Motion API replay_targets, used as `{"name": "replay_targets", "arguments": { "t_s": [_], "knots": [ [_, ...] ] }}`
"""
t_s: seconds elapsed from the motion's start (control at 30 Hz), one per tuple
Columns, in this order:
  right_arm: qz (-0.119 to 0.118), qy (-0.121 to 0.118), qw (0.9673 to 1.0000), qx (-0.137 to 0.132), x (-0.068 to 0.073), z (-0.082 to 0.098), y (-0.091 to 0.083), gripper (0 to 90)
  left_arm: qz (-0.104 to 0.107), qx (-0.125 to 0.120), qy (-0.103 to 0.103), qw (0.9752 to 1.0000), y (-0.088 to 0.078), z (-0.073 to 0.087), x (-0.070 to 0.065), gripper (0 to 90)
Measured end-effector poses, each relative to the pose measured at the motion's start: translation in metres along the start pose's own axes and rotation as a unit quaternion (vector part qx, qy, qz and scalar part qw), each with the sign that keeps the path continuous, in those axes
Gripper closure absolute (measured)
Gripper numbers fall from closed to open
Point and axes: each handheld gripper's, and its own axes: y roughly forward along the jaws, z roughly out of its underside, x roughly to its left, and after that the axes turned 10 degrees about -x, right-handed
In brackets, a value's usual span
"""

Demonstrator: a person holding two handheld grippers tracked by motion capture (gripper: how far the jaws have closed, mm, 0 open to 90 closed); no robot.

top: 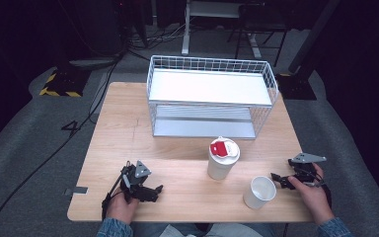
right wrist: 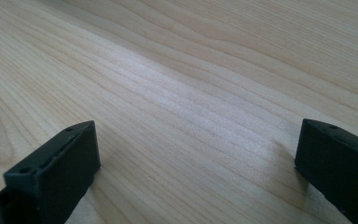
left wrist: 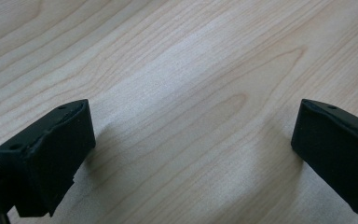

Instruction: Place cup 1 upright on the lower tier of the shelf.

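Looks like the very start; both grippers rest on the table (top: pixel 128 123), jaws wide apart with bare wood between them. The right gripper (top: pixel 281 180) sits just right of the open paper cup (top: pixel 259 192); the left gripper (top: pixel 150 191) is well left of it. The lidded cup (top: pixel 223 158) stands just behind the open one; I'd guess the next move is reaching in and squaring the jaws around a cup.

Count taken from the high view. Paper cups: two, namely one lidded cup (top: pixel 223 159) bearing a white lid with a red patch, and one open cup (top: pixel 260 192) without a lid. Lids: one. White wire rack (top: pixel 212 97): one, with two shelf levels. Wooden table (top: pixel 118 128): one. Handheld grippers: two, the left gripper (top: pixel 150 191) and the right gripper (top: pixel 280 179). Hands: two.
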Motion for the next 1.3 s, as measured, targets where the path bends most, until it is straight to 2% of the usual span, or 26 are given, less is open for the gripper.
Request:
{"name": "replay_targets", "arguments": {
  "t_s": [0.07, 0.6, 0.77, 0.9, 1.03, 1.17, 1.3],
  "knots": [
    [0.0, 0.0, 1.0, 0.0, 0.0, 0.0, 0.0, 0.1, 0.0, -0.003, -0.006, 1.0, 0.001, 0.0, 0.0, 0.0],
    [0.0, 0.001, 1.0, 0.0, 0.0, 0.0, 0.0, 0.0, -0.008, -0.003, -0.008, 0.9999, 0.003, -0.002, 0.002, 0.0],
    [-0.005, -0.002, 1.0, 0.001, 0.0, 0.0, -0.001, 0.0, -0.015, -0.003, -0.02, 0.9997, 0.005, -0.004, 0.002, 0.0],
    [0.002, -0.005, 1.0, -0.004, -0.001, 0.0, -0.004, 0.0, -0.017, -0.003, -0.017, 0.9997, 0.006, -0.005, 0.003, 0.0],
    [0.006, 0.009, 0.9997, -0.023, -0.003, -0.002, -0.012, 0.0, -0.021, -0.004, -0.022, 0.9995, 0.01, -0.007, 0.003, 0.0],
    [0.01, 0.013, 0.9991, -0.038, -0.003, -0.003, -0.021, 0.0, -0.024, -0.003, -0.025, 0.9994, 0.012, -0.009, 0.003, 0.0],
    [0.007, 0.024, 0.9969, -0.075, -0.002, -0.004, -0.039, 0.0, -0.029, -0.004, -0.027, 0.9992, 0.013, -0.01, 0.005, 0.0]
  ]
}}
